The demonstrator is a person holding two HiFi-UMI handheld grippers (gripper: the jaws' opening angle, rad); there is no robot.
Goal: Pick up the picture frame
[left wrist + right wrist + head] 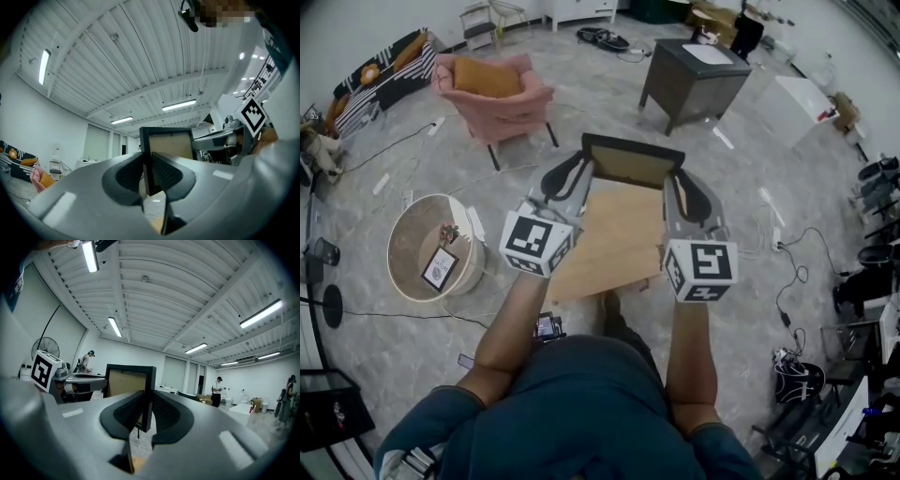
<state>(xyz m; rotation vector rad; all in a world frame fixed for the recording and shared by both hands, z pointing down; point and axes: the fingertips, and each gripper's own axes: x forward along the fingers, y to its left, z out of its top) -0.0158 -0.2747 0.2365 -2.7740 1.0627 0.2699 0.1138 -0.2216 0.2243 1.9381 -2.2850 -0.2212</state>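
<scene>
The left gripper (pixel 584 172) has its jaws drawn narrow and clamped on the left side rail of the picture frame (pixel 633 161). In the left gripper view the ribbed pads (pixel 165 172) press the black moulding from both faces, low on that rail. The right gripper (pixel 674 184) is closed the same way on the opposite rail, and in its own view its pads (pixel 165 411) pinch the right edge near the bottom corner.

The frame stands upright between the two grippers at 12 o'clock from the person, with its brown backing board turned toward them. It seems to hang clear above the far edge of the small wooden table (pixel 609 246). Both gripper views show floor under its lower edge.

It looks light and stiff, a thin dark moulding round a flat board. Any glass on the hidden front would make it fragile. The smooth rails could slip if squeezed unevenly, so matched holds on the two side rails, as here, suit it best.

Farther out, a round side table (pixel 411 267) sits at 9 o'clock. A pink armchair (pixel 502 103) is at 11 o'clock and a dark cabinet (pixel 694 82) at 1 o'clock.
</scene>
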